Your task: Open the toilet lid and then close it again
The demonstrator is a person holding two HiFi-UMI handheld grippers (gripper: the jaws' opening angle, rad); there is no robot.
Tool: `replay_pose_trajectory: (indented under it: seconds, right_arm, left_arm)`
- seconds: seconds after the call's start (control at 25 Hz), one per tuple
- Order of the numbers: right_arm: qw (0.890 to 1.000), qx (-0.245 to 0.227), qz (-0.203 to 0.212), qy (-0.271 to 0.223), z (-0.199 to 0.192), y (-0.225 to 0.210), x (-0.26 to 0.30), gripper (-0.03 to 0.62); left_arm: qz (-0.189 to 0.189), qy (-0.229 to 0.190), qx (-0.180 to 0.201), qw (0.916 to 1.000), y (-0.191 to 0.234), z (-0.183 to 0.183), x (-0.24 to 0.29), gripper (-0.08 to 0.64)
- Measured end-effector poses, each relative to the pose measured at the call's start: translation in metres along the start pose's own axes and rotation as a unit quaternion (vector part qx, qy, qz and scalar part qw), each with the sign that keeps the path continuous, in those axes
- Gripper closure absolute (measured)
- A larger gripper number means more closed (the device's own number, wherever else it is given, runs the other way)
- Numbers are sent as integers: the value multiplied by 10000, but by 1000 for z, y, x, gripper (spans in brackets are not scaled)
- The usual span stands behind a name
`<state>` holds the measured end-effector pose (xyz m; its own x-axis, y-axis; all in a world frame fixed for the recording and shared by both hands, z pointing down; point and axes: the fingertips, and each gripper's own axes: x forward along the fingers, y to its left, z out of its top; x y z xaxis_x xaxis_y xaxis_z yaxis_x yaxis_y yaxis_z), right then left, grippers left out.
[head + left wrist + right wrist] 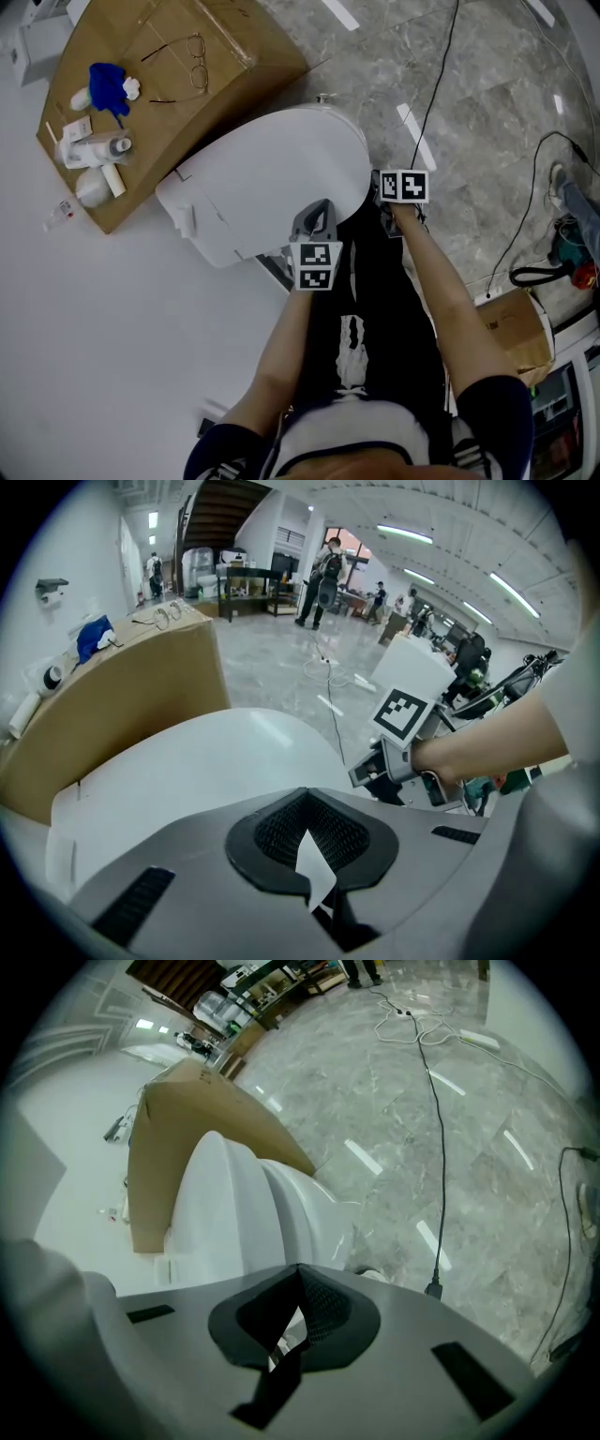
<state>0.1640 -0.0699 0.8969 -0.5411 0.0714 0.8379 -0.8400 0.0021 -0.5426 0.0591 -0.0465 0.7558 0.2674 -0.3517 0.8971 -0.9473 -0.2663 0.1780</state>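
A white toilet stands below me with its lid point(281, 159) lying down over the bowl and the tank point(202, 220) toward the lower left. My left gripper point(317, 208) hovers at the lid's near edge, jaws shut with nothing between them; in the left gripper view the closed tips point(309, 810) sit just above the smooth lid point(206, 761). My right gripper point(379, 184) is beside the toilet's right front rim, also shut and empty. Its view looks along the closed tips point(300, 1284) at the toilet's side point(239, 1213). The right gripper point(405, 752) also shows in the left gripper view.
A big cardboard box point(216, 47) behind the toilet carries glasses point(187, 56), a blue cloth point(108, 86) and small bottles. Black cables point(441, 84) run over the marble floor on the right. A smaller box point(520, 328) and gear stand at the far right.
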Motion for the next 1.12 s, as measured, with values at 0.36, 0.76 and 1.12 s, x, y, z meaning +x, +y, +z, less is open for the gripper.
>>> replay_pose_trajectory:
  seconds: [0.36,0.76,1.12]
  right_arm:
    - [9994,-217,-278,0,24,-16,21,586]
    - [9974,-492,-504,-124,33,-27,36,586]
    - [9960,-468,-742,-182,35,-39,47,586]
  left_arm:
    - [18,68,-46,10000,6,-4,7,554]
    - [46,47,-121,9999,11,-6,10,554]
    - [99,28,-228,9997,16,-7,12,554]
